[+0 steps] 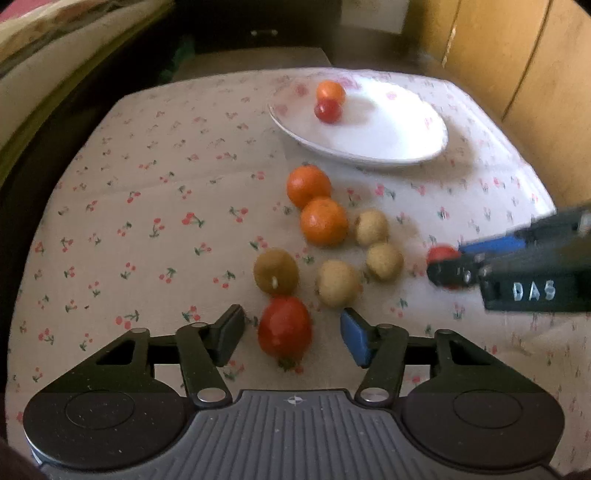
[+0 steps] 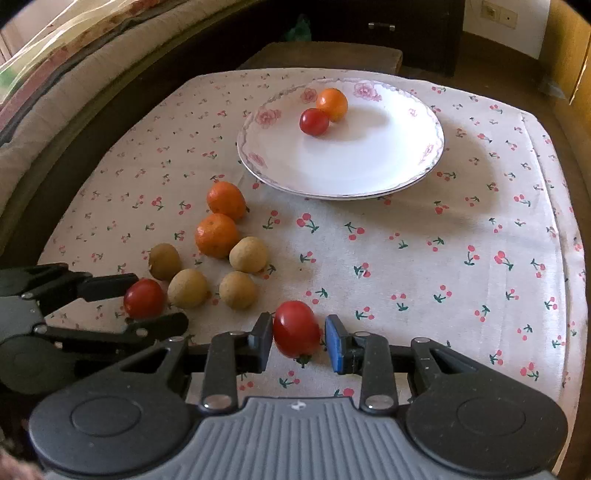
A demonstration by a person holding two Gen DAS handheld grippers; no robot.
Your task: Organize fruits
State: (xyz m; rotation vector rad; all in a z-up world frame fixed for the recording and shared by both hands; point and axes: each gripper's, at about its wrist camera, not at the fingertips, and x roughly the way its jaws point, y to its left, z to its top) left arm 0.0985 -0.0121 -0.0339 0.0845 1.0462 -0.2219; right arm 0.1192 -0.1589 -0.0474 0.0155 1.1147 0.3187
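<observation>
My left gripper (image 1: 291,334) is open around a red tomato (image 1: 284,330) that lies on the cloth, with gaps on both sides. My right gripper (image 2: 297,338) is open around another red tomato (image 2: 296,328); its left pad touches it and the right pad stands just off. Each gripper also shows in the other view, the right gripper (image 1: 448,271) and the left gripper (image 2: 147,301). Two oranges (image 2: 218,234) and several brown fruits (image 2: 238,290) lie in a cluster. A white plate (image 2: 369,173) holds one tomato (image 2: 314,122) and one orange (image 2: 332,103).
The table wears a cherry-print cloth (image 2: 424,258). A sofa (image 2: 55,92) runs along the left and back. A dark cabinet (image 2: 380,26) stands behind, and a wooden panel (image 1: 517,55) at the right.
</observation>
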